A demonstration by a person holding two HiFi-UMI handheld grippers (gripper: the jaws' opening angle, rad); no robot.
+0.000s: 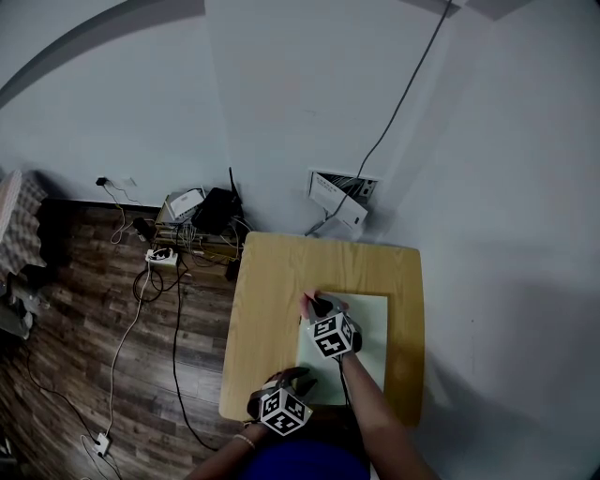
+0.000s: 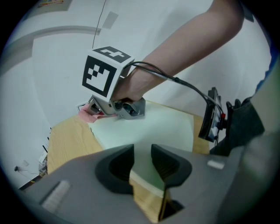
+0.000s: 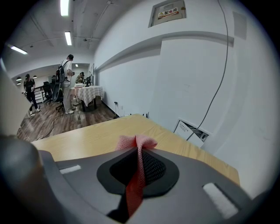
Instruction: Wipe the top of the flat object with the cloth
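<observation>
Head view: one tabletop (image 1: 267, 309), one pale green flat sheet (image 1: 370, 328) on its 3 o'clock half. At sheet's 11 o'clock corner, right gripper (image 1: 317, 305) with one pink cloth (image 1: 307, 302). At 7 o'clock corner, left gripper (image 1: 295, 380).

Left gripper view: jaws apart, sheet's near edge showing in gap.

Right gripper view: jaws clamped on cloth. One wall sign (image 3: 168, 13) at 1 o'clock, characters too small to read.

Knit cloth (image 3: 136, 142); matt wood tbl (image 1: 272, 281).

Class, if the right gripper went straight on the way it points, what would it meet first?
Probably the table, just beyond the cloth the right gripper pinches; depth is unclear.
</observation>
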